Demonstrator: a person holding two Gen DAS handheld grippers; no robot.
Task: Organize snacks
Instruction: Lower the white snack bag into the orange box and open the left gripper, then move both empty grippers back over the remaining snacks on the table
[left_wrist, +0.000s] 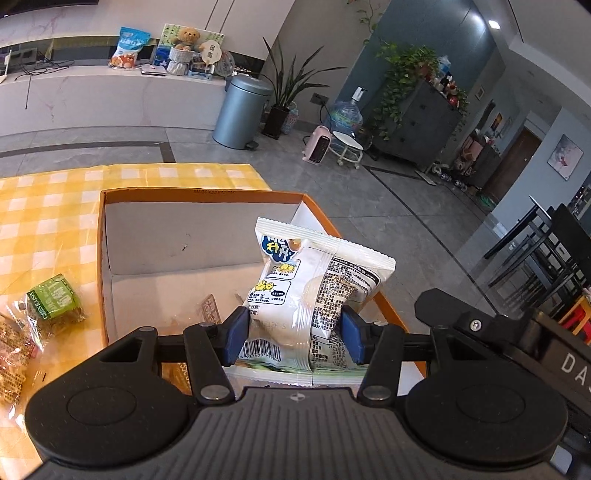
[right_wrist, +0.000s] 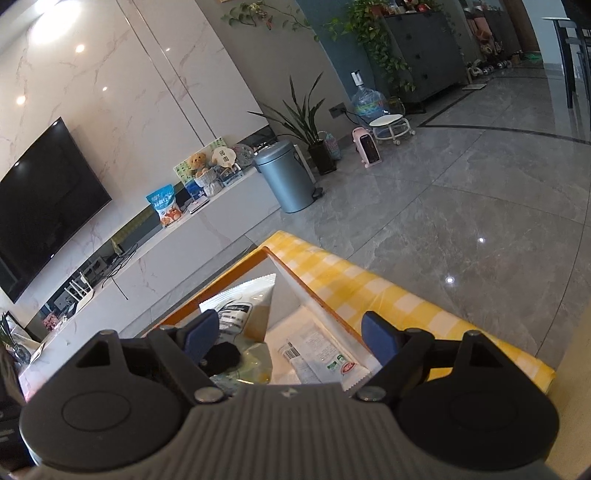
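Checkered tablecloth (left_wrist: 48, 206): green packet (left_wrist: 55, 301) left-view only; flat wrapper (right_wrist: 317, 354) right-view only.

Glossy plastic snack packet (left_wrist: 314, 288), matt cardboard box (left_wrist: 184, 236)

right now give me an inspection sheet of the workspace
surface: table under a yellow and white checked cloth.
job's things: orange-rimmed cardboard box on the cloth; white plastic snack packet held above it; flat white packet lying inside.
clutter: green wrapped snack and clear-wrapped snacks on the cloth beside the box.
grippers: left gripper shut on the white packet; right gripper open, nothing between its pads, over the box.
cables: black cable on the white media shelf.
surroundings: grey pedal bin, potted plants, television.
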